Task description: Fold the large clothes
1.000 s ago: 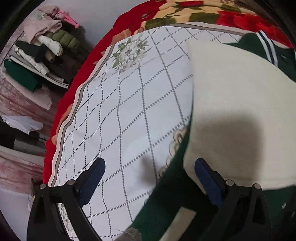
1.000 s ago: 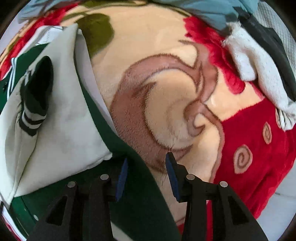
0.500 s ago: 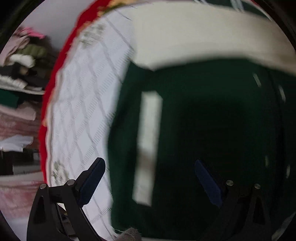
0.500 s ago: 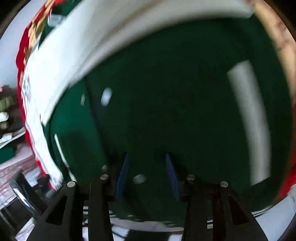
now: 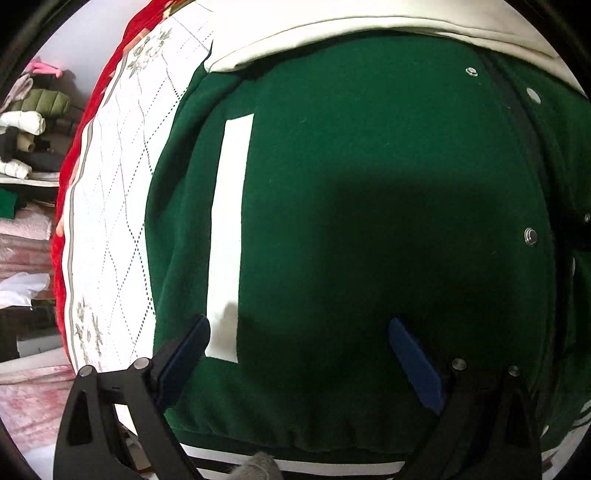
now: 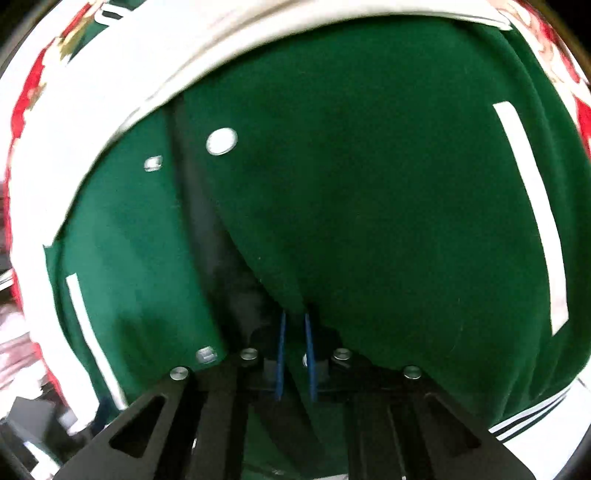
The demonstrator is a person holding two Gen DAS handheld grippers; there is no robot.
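A dark green varsity jacket [image 5: 351, 192] with cream sleeves, white pocket strips and metal snaps lies on the bed and fills both views. My left gripper [image 5: 299, 328] is open, its blue pads spread wide just above the jacket's lower front near the striped hem. My right gripper [image 6: 294, 321] is shut on a raised fold of the green jacket [image 6: 369, 206] by the snap placket, the cloth pinched between its blue pads. A cream sleeve [image 5: 369, 26] lies folded across the jacket's far edge.
A white quilt with a grey diamond pattern [image 5: 118, 206] lies under the jacket on the left, over a red blanket edge [image 5: 61, 236]. Shelves with stacked clothes [image 5: 29, 122] stand beyond the bed at far left.
Both grippers have swung from the jacket's sides to its lower front. The right gripper has closed on a fold of green cloth. The left gripper stays open.
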